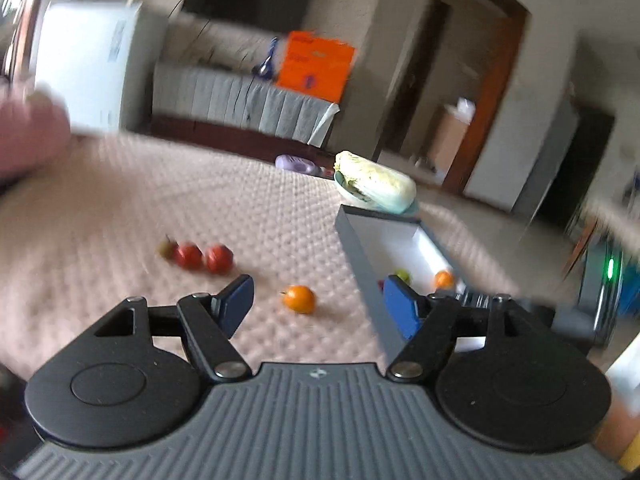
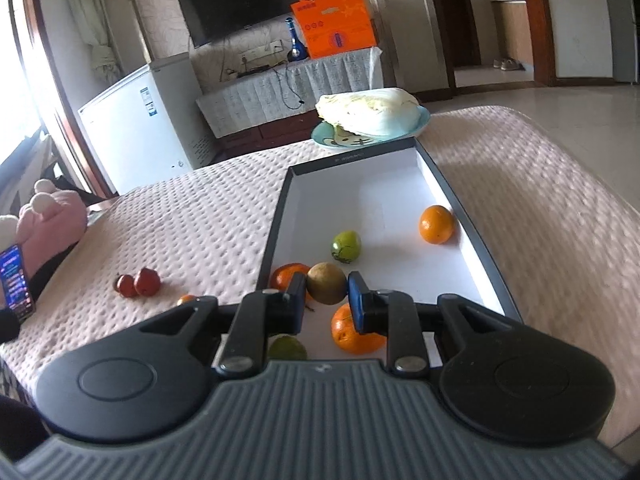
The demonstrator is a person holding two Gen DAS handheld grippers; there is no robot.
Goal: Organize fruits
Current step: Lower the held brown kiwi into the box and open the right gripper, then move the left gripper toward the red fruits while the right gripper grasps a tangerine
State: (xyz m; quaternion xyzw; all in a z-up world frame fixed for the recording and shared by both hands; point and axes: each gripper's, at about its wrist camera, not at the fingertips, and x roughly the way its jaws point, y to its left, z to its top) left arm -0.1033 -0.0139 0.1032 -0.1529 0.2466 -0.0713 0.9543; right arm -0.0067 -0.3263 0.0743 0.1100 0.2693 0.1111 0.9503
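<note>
right tongs (image 2: 326,300) clamped on a brownish fruit (image 2: 326,288) over the box (image 2: 276,216), among oranges (image 2: 436,224) and a green fruit (image 2: 346,246). left tongs (image 1: 318,304) apart, empty, above the bed's (image 1: 120,220) orange (image 1: 299,299).

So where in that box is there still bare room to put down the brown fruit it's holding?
The far half of the box, between the cabbage plate and the green fruit, is bare white floor. A patch right of the right gripper and its brown fruit is free too. The near left corner is crowded with oranges.
</note>
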